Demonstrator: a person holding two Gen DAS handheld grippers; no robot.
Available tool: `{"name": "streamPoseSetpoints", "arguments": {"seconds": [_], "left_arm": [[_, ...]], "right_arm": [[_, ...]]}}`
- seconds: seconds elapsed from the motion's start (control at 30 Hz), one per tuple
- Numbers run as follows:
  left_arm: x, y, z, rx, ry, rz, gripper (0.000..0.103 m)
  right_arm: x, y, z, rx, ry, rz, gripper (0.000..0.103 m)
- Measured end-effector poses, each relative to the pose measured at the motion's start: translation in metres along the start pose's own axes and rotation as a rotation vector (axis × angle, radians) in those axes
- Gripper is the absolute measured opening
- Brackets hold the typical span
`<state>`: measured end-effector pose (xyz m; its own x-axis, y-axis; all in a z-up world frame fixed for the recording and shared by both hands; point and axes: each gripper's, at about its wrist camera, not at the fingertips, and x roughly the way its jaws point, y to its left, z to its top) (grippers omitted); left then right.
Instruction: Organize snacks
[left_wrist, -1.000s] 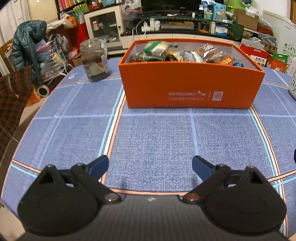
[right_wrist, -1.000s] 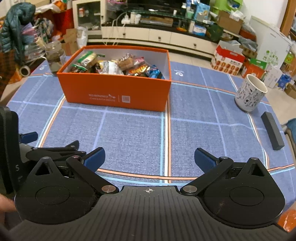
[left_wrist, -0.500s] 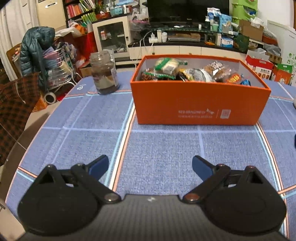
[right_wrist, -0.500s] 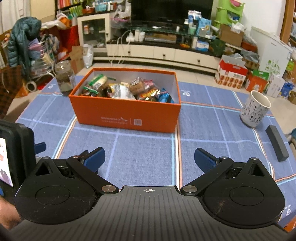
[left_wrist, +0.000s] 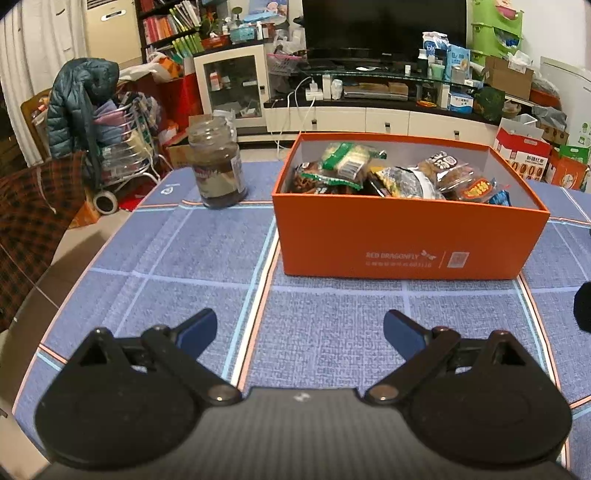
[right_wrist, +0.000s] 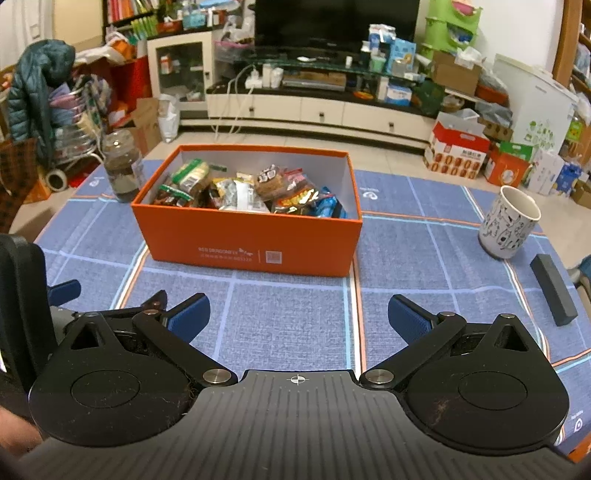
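Blue checked cloth covers the surface (right_wrist: 288, 317) you're working over, with a cluttered living room behind it; TV cabinet (right_wrist: 332, 110) along the far wall, boxes piled at the right.

Your left gripper (left_wrist: 299, 328) has its jaws spread wide with nothing between them, hovering over bare cloth; same story for your right gripper (right_wrist: 299, 314), jaws apart and empty. In the right wrist view you can also spot the left gripper's blue fingertip poking in at the left edge.

Straight ahead of both grippers, well apart from them, sits the orange box (left_wrist: 406, 240) (right_wrist: 243, 240), open on top; the snacks (left_wrist: 388, 173) (right_wrist: 251, 192) are all heaped inside it, green packets toward the left end, silvery and brown ones in the middle, a blue one at the right end. I can't see any loose snacks lying on the cloth.

Further out: a glass jar (left_wrist: 218, 162) (right_wrist: 122, 166) with dark stuff inside stands near the box's far-left corner, not touching it; off to the right a patterned white mug (right_wrist: 508, 221) stands upright, and just beside it, nearer you, a dark rectangular bar (right_wrist: 553, 290) lies flat close to the surface's edge.
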<state>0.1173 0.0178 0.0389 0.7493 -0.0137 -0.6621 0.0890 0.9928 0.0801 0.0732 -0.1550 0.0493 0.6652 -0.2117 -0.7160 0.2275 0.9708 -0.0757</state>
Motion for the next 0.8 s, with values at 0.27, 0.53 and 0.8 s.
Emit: {"name": "streamPoseSetpoints", "arguments": {"seconds": [0.27, 0.53, 0.8], "left_arm": [[0.0009, 0.0010, 0.0043, -0.006, -0.002, -0.004, 0.096], [-0.0014, 0.0026, 0.0076, -0.025, -0.007, -0.008, 0.096], [-0.0083, -0.0025, 0.0067, 0.009, -0.036, 0.007, 0.096]], "right_arm": [[0.0031, 0.0009, 0.0001, 0.003, 0.009, -0.007, 0.096], [0.0035, 0.0010, 0.0003, 0.004, 0.009, -0.007, 0.096], [0.0037, 0.0009, -0.0002, 0.003, 0.009, -0.008, 0.096]]}}
